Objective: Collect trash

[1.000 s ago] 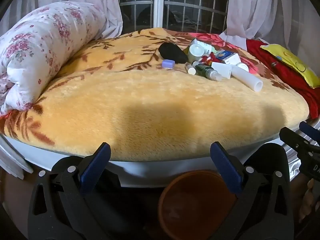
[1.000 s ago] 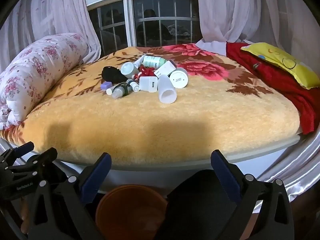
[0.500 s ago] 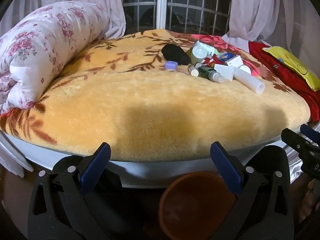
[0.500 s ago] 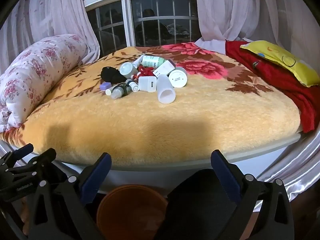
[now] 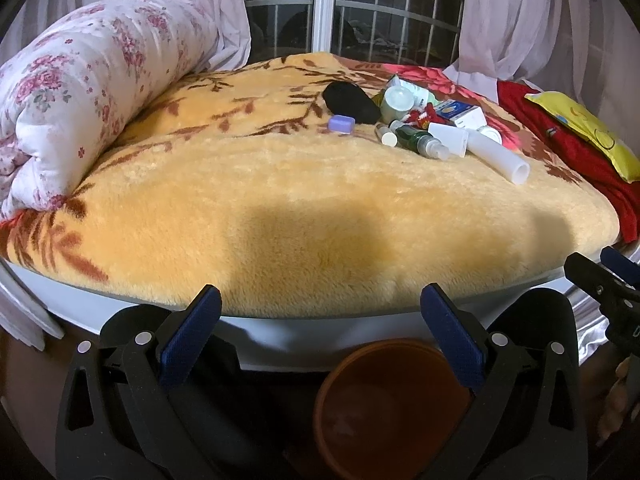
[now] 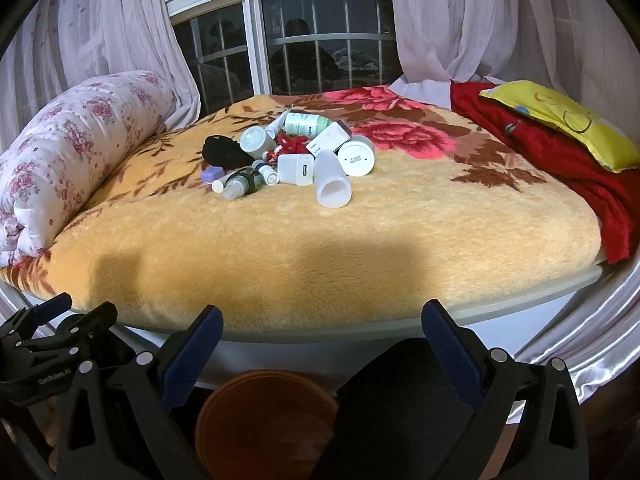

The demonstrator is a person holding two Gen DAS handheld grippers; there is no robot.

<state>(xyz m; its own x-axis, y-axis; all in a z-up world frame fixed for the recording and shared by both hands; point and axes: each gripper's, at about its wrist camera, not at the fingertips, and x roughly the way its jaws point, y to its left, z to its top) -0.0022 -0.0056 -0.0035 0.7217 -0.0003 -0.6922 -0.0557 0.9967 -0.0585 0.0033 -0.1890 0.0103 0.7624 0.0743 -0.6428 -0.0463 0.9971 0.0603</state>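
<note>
White plastic makes up most of the trash pile [image 6: 296,160], which lies on the far middle of the yellow blanket [image 6: 320,248], well away from both grippers. The nearest piece is an open-ended white tube [image 6: 331,184] lying on its side; it looks light and hollow, likely to roll or crush, so a grip across its middle seems best. The charger block [image 6: 297,169] is stiff and flat-sided, an easy hold. The small green spray bottle [image 6: 240,182] and the round white jar [image 6: 356,156] look smooth and may slip; take them across the narrow body. The black soft thing [image 6: 224,151] should squash easily.

The brown bin [image 6: 266,420] stands on the floor below the bed edge, between the two grippers.

The left gripper [image 5: 320,312] hangs with fingers spread wide, holding and touching nothing. The right gripper [image 6: 322,328] is likewise wide apart and empty.
</note>
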